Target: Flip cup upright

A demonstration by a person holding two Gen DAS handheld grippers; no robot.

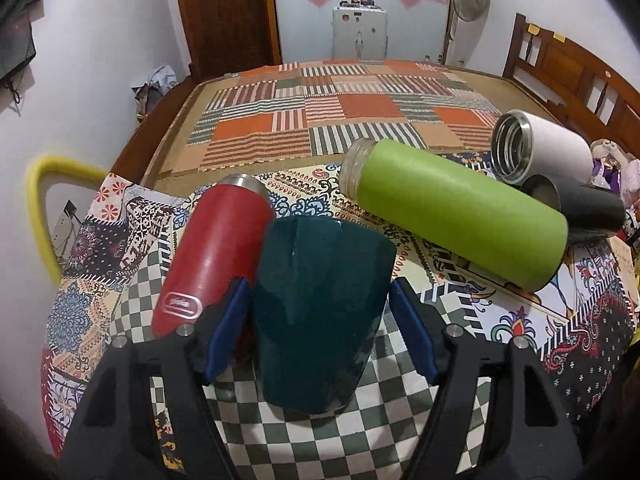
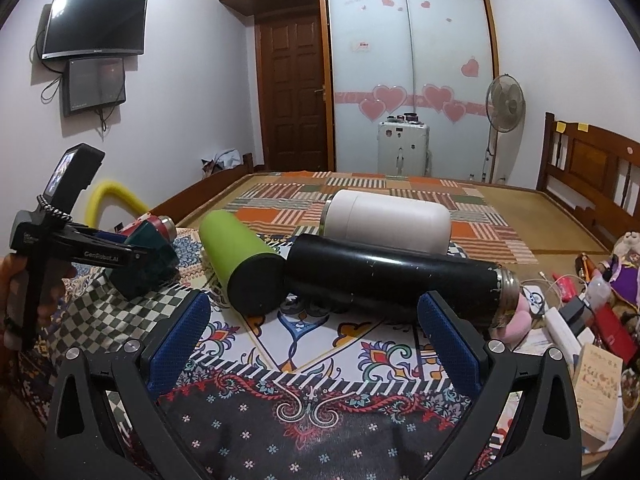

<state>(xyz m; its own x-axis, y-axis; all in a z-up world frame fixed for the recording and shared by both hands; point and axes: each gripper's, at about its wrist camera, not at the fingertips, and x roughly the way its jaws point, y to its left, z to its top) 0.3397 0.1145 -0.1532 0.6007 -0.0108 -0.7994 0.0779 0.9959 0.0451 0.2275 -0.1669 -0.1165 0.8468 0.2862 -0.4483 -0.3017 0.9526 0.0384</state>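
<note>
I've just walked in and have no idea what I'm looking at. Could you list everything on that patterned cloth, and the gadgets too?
Dark teal plastic cup: one, lying on the checkered patch, between the left gripper's fingers.
Red metal flask: one, lying beside the teal cup.
Lime green flask: one, lying mid-cloth.
White steel-lined flask: one, lying at the far right.
Black flask: one, lying before the white one.
Patterned cloth: one, multicoloured, underneath everything.
Left gripper: black with blue pads, around the cup, right pad apart.
Right gripper: same colours, open, empty.

Home bedroom: bed (image 2: 400,196), wardrobe (image 2: 408,72), wall TV (image 2: 94,22), fan (image 2: 505,102).
</note>
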